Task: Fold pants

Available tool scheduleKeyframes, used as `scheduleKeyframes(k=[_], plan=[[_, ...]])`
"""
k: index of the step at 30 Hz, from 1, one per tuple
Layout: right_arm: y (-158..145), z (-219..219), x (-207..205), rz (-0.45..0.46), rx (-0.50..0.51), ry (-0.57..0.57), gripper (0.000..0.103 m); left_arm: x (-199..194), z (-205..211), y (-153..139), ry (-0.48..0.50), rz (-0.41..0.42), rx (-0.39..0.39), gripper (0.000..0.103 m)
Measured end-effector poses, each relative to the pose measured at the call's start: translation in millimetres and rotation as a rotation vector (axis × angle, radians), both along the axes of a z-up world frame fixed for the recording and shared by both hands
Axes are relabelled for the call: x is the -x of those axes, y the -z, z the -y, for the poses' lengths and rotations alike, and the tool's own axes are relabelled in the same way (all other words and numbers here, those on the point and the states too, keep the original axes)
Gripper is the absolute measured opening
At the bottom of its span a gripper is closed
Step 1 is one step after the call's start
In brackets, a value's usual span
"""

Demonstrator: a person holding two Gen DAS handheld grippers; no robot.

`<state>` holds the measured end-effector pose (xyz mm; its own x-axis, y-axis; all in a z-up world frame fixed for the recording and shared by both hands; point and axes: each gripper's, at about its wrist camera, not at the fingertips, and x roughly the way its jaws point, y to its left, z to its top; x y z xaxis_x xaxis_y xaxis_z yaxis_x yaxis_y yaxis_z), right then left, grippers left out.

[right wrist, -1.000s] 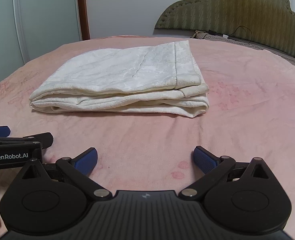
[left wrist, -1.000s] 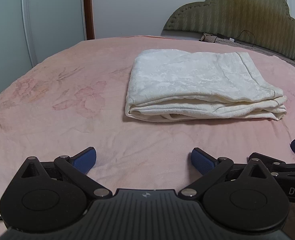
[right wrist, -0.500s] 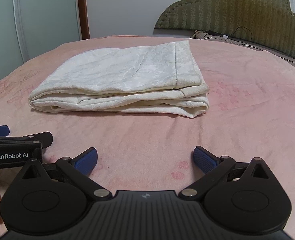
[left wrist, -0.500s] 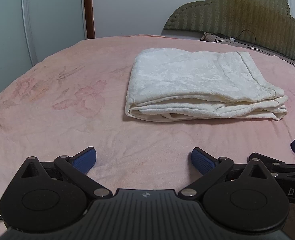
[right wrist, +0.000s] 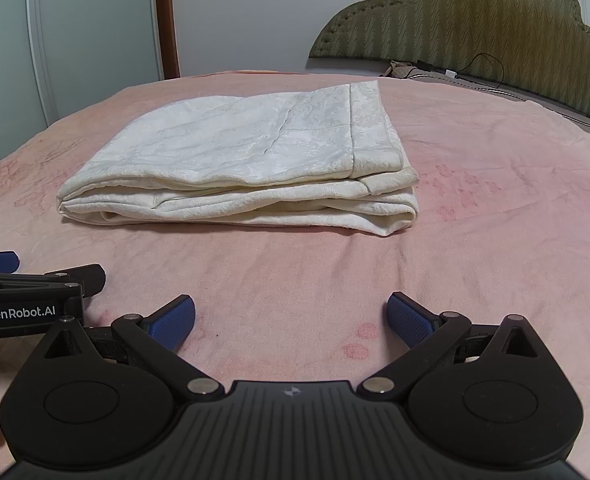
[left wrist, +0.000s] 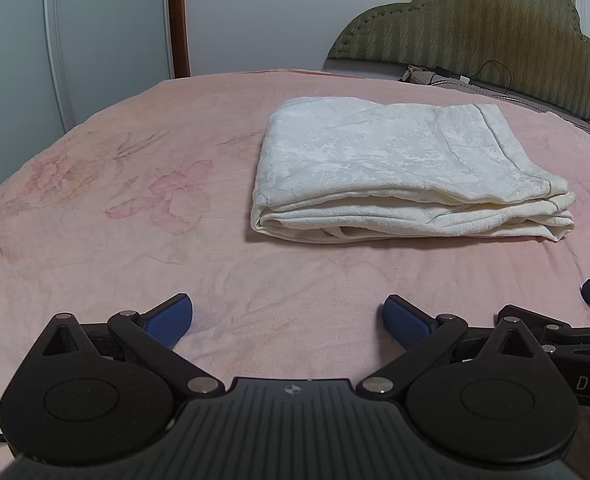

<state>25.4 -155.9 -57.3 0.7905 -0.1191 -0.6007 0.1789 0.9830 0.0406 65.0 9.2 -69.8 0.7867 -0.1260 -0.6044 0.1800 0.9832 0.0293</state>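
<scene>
One pair of folded white pants (left wrist: 399, 172) lies on the pink bed (left wrist: 115, 216), mid-frame, well apart above two grippers, left gripper (left wrist: 288, 318) and right gripper (right wrist: 291, 318), both spread wide, holding nothing.

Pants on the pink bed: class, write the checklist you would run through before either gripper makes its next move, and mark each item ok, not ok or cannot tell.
1. Pants folded into a flat stack of layers: ok.
2. Stack lies wholly on the bedspread, away from its edges: ok.
3. Left gripper open, holding nothing: ok.
4. Right gripper open, holding nothing: ok.
5. Both grippers short of the pants, no contact: ok.
6. Far edge of the stack lined up neatly: cannot tell, hidden behind the top layer.
</scene>
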Motion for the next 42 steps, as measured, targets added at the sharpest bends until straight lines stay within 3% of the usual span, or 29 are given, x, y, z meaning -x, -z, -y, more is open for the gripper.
scheduleKeyframes(k=[7,42], plan=[[-1.3,5.2,3.8,0.014,-0.007,0.069,0.103,1.5,-2.4,-0.2,0.004,0.001,0.015,0.103],[0.3,3.7,0.7,-0.005,0.015,0.017,0.103,2.9,-1.4,-0.4,0.006,0.000,0.020,0.103]])
